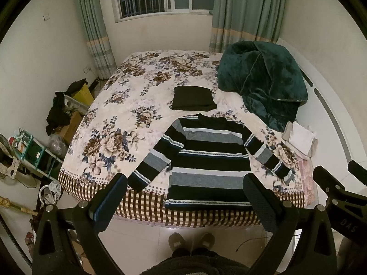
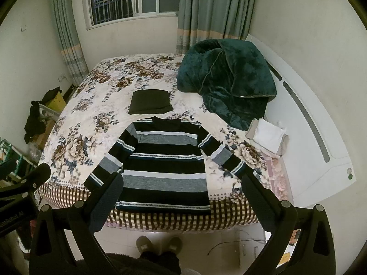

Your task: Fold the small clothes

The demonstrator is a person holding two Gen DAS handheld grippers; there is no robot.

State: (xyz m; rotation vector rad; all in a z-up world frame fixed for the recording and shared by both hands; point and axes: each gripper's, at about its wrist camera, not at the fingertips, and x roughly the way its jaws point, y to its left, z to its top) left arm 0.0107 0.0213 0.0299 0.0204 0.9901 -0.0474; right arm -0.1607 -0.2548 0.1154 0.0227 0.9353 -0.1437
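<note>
A striped sweater (image 1: 209, 160) in black, grey and white lies flat and face up at the near edge of the flowered bed (image 1: 128, 105), sleeves spread out to both sides. It also shows in the right wrist view (image 2: 164, 160). A folded dark garment (image 1: 193, 98) lies just beyond its collar, also in the right wrist view (image 2: 150, 102). My left gripper (image 1: 185, 188) is open and empty, held above the sweater's hem. My right gripper (image 2: 183, 188) is open and empty, held over the hem too.
A heaped dark green blanket (image 1: 263, 78) sits at the bed's far right. A folded white cloth pile (image 1: 300, 138) lies at the right edge. Boxes, clothes and a shelf (image 1: 36, 151) crowd the floor on the left. The person's slippers (image 1: 191, 240) stand below the bed edge.
</note>
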